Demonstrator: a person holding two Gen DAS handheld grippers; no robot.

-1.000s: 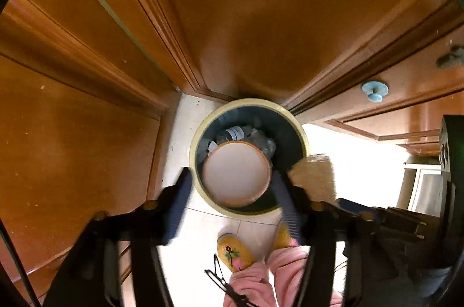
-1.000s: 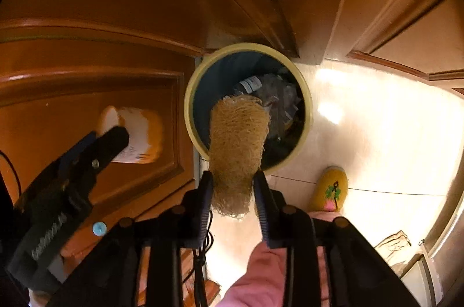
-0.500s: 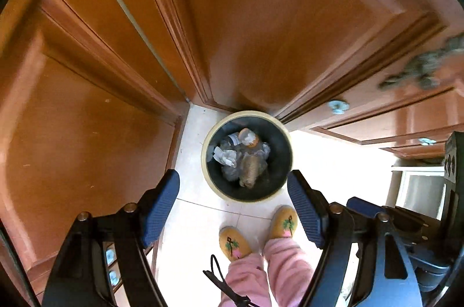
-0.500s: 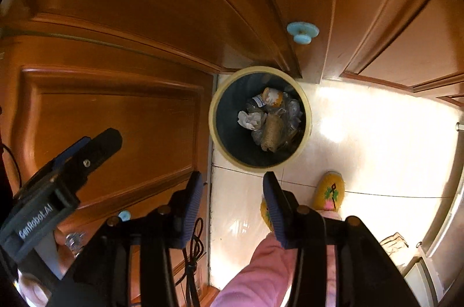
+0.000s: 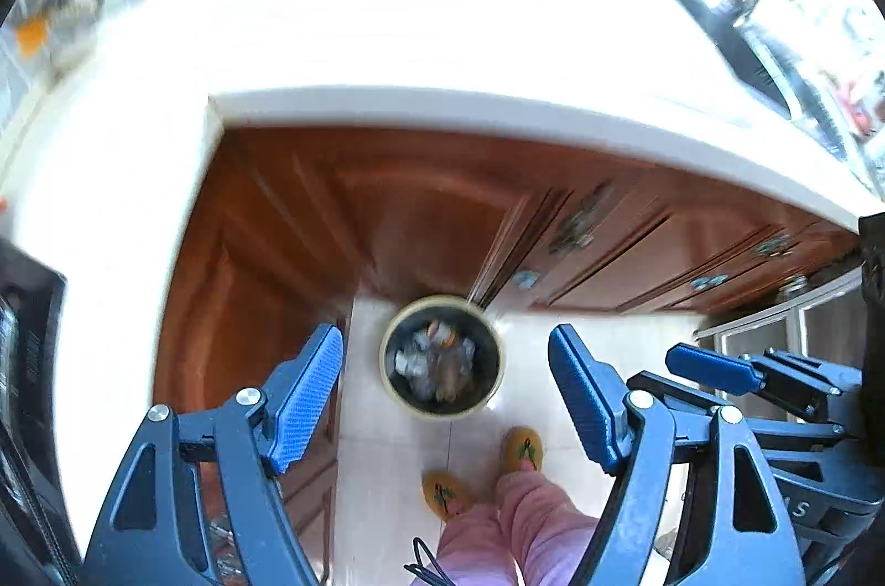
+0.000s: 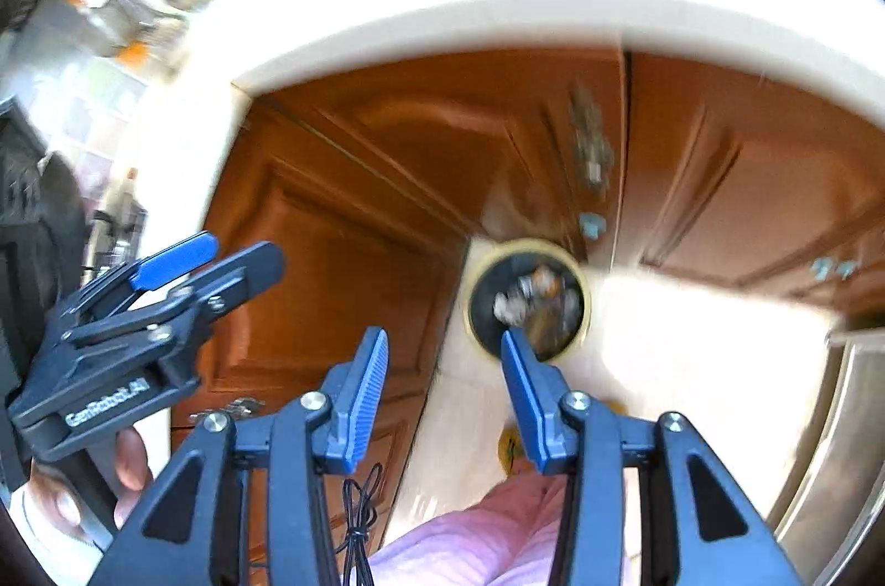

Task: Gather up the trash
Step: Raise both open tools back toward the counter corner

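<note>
Both grippers hang high above the bin and hold nothing. Left gripper (image 5: 445, 392) has its blue-padded fingers (image 5: 304, 389) spread wide, and in its view the bin (image 5: 494, 378) sits between them, far below. Right gripper (image 6: 440, 392) is also parted, though less widely; its right finger overlaps the near edge of the bin (image 6: 581, 279) in that view. Seen from the right wrist, the left gripper (image 6: 182, 270) shows as a black frame with a blue pad, off to the left of the bin and held by a bare hand (image 6: 130, 467).

The bin is round, with a pale yellowish rim and a dark inside. It stands on the light tiled floor (image 5: 387, 464), tucked into the corner where the brown wooden cabinets (image 5: 431, 209) meet. Trash (image 5: 437, 359) lies heaped in its bottom: crumpled whitish and clear scraps, a brownish lump, and a touch of orange. The pictures are blurred, so single pieces cannot be told apart.

Just on the near side of the bin are two yellow slippers (image 5: 522, 447) and pink trouser legs (image 5: 520, 525). Above the cabinets, over the bin, runs a white countertop (image 5: 442, 32), its contents smeared by motion.
</note>
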